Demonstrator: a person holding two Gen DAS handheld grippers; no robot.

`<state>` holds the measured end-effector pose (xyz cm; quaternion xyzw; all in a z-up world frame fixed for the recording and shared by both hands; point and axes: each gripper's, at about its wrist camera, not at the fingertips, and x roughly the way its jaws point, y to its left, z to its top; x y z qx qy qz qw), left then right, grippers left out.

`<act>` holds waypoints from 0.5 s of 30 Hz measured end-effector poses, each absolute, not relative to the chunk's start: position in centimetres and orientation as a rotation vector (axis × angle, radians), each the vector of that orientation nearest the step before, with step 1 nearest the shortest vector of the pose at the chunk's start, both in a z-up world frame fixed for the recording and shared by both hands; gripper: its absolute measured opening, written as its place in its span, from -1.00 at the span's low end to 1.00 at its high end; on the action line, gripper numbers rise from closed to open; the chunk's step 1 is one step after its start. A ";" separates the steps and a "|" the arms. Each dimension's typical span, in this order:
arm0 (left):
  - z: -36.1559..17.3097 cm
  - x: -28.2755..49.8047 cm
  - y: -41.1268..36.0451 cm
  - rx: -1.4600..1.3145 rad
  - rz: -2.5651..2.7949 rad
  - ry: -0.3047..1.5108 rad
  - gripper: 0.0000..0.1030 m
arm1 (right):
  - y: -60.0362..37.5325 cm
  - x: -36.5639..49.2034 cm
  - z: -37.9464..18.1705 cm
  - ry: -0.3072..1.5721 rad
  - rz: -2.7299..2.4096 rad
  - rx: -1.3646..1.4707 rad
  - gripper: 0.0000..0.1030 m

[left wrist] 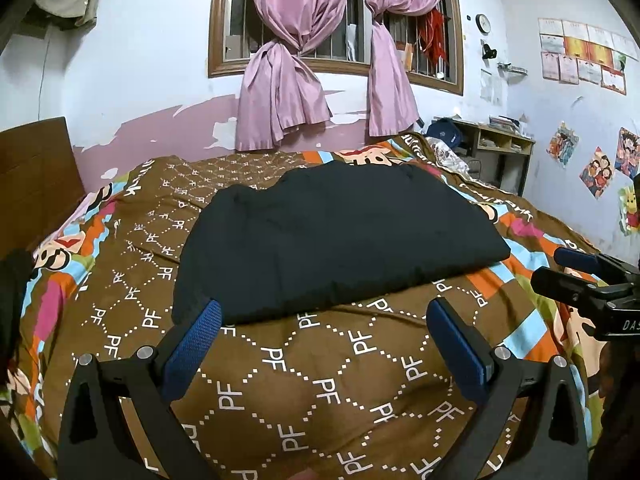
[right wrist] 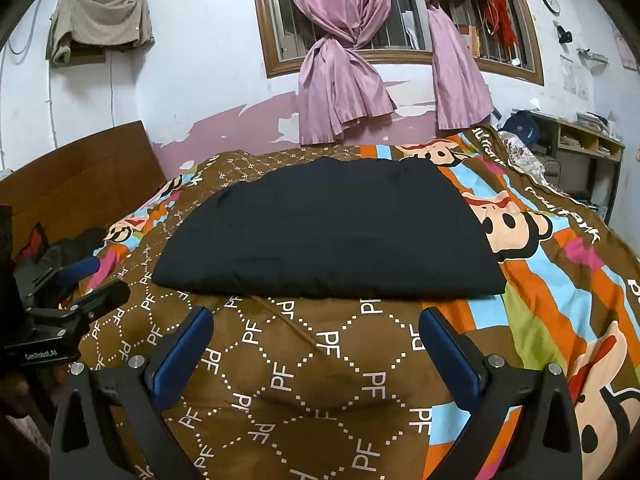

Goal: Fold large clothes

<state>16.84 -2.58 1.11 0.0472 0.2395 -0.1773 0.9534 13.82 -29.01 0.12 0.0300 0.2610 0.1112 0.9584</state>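
**Folded dark garment on the bed, both grippers empty**

The left hand-held gripper [left wrist: 324,316] hovers above the brown patterned bedspread [left wrist: 304,392] with its blue-padded fingers [left wrist: 196,344] spread wide and nothing between them. Just ahead of its fingertips lies the black garment [left wrist: 336,232], folded into a flat, roughly rectangular bundle; its near edge sits right at the tip of the left finger, though contact cannot be confirmed.

The right hand-held gripper [right wrist: 316,320] is likewise wide apart and holds nothing. In its view the black garment [right wrist: 332,232] lies a little ahead of the fingertips, clearly apart from them, with a strip of bedspread [right wrist: 304,360] between.

Each gripper shows at the edge of the other's view, side by side. Beyond the garment, pink curtains [left wrist: 280,92] hang knotted at a barred window [left wrist: 340,44].
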 end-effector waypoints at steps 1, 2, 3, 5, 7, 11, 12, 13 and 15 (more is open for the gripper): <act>1.1 16.8 -2.6 0.094 -0.361 0.486 0.95 | -29.0 13.8 0.1 0.530 0.225 0.061 1.00; 1.1 16.9 -2.6 0.095 -0.363 0.486 0.95 | -29.0 13.8 0.1 0.531 0.224 0.063 1.00; 1.1 16.9 -2.6 0.096 -0.363 0.487 0.95 | -29.0 13.9 0.1 0.531 0.225 0.063 1.00; 1.0 16.9 -2.7 0.097 -0.363 0.489 0.95 | -29.1 13.8 0.0 0.534 0.224 0.068 1.00; 0.9 16.9 -2.7 0.097 -0.370 0.494 0.95 | -29.1 13.8 -0.1 0.536 0.221 0.072 1.00; 0.8 17.0 -2.6 0.099 -0.374 0.505 0.95 | -29.2 13.8 -0.1 0.537 0.217 0.082 1.00; 0.8 17.0 -2.6 0.100 -0.373 0.505 0.95 | -29.2 13.8 -0.1 0.537 0.216 0.083 1.00; 0.8 16.9 -2.6 0.099 -0.373 0.505 0.95 | -29.3 13.8 -0.1 0.537 0.217 0.080 1.00; 0.8 17.0 -2.6 0.099 -0.374 0.506 0.95 | -29.3 13.8 -0.1 0.538 0.217 0.080 1.00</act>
